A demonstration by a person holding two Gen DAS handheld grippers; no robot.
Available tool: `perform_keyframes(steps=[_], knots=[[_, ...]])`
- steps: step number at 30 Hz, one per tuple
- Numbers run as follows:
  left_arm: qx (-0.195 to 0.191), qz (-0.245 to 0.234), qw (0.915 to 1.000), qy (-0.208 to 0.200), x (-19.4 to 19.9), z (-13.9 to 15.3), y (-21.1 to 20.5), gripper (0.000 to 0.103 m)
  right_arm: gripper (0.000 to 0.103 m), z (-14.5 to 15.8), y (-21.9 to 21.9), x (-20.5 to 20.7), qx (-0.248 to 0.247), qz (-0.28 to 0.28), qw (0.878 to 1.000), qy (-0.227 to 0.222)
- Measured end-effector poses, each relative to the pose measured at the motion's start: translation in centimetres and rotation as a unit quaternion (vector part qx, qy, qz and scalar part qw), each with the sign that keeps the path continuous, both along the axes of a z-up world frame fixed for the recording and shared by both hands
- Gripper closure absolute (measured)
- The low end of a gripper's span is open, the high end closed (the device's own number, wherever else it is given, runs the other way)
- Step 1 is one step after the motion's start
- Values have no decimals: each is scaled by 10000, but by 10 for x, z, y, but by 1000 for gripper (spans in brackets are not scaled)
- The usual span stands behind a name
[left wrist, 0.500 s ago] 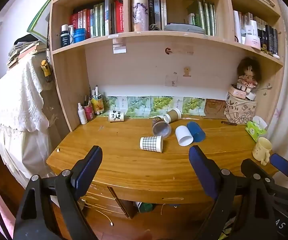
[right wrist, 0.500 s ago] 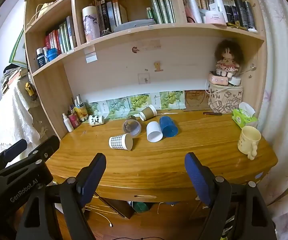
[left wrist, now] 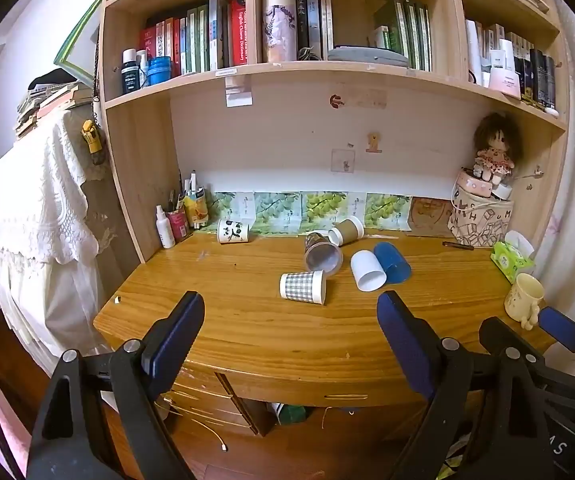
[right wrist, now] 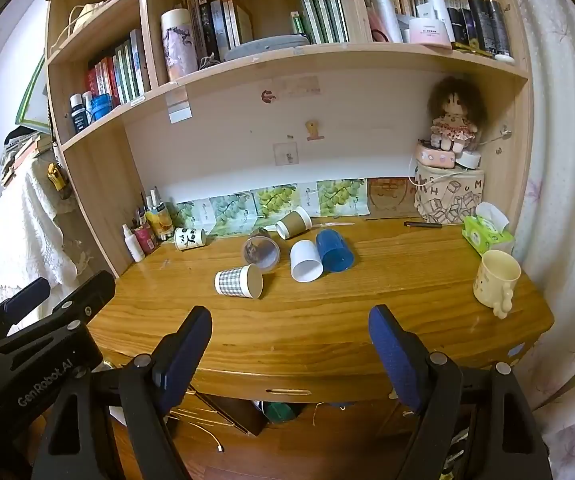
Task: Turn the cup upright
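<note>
Two hand-held grippers hover wide open and empty before a wooden desk (left wrist: 247, 328) of tipped cups.

The left gripper (left wrist: 291, 320) and right gripper (right wrist: 289, 332) are well short of the checked paper cup (left wrist: 302, 287), which lies on its side, touching a clear cup (left wrist: 322, 255); a clumsy grab could crush it or roll its neighbours.

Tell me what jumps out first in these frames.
A cluster of tipped-over cups mid-desk: checked paper cup nearest, then clear cup, white cup and blue cup side by side, brown paper cup behind. A cream mug stands upright at the desk's right edge. Both tools, left tool and right tool, hover open before the desk.
</note>
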State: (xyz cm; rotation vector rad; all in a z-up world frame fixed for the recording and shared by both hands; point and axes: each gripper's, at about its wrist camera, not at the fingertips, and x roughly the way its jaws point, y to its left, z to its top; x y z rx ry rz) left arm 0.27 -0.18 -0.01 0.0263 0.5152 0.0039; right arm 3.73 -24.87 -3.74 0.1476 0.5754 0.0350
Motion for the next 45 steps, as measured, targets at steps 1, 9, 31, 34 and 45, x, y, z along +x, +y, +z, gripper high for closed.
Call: perform_keyframes(steps=[1, 9, 31, 34, 45], knots=[[-7, -5, 10000, 1, 0, 0, 0, 13, 22, 1, 1, 0, -2, -2, 10000, 5], [-46, -43, 10000, -31, -2, 0, 1, 13, 22, -11, -7, -2, -21, -42, 10000, 22], [-238, -409, 9988, -141, 1, -1, 38, 13, 22, -7, 26, -7, -33, -333, 9993, 135], [-210, -495, 9985, -101, 6, -3, 43, 13, 22, -9, 30, -4, 39, -445, 9988, 178], [-206, -602, 9978, 185, 21, -12, 58, 13, 21, -18, 43, 5, 179, -678, 9964, 474]])
